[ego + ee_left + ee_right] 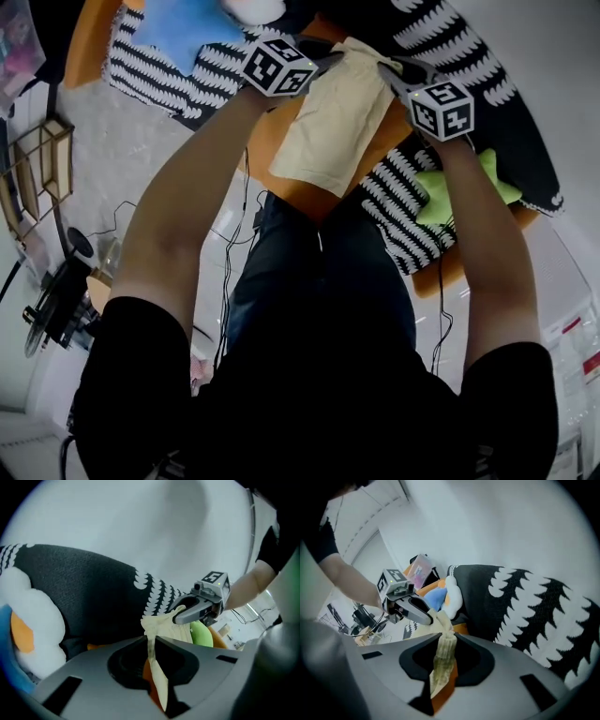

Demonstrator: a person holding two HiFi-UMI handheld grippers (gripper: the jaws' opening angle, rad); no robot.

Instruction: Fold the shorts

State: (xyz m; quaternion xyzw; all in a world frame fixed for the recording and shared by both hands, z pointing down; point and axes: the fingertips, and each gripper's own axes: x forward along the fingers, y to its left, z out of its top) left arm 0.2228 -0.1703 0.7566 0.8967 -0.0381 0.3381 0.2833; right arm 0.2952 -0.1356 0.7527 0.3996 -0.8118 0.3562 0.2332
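Note:
The cream shorts (333, 122) hang lifted above the orange table (267, 131), stretched by their top edge between both grippers. My left gripper (330, 58) is shut on the upper left corner, and the cloth runs pinched between its jaws (152, 641). The right gripper (386, 70) is shut on the upper right corner, a crumpled strip of the shorts (440, 667) showing between its jaws (444, 641). Each gripper view shows the other gripper close by, the right one (187, 613) and the left one (424, 616), clamped on the same edge.
A black cloth with white markings (159, 70) covers much of the table. A blue plush (183, 28) lies at the back left and a green star plush (450, 192) at the right. A white and orange plush (28, 616) sits left. Cables (230, 244) run over the floor.

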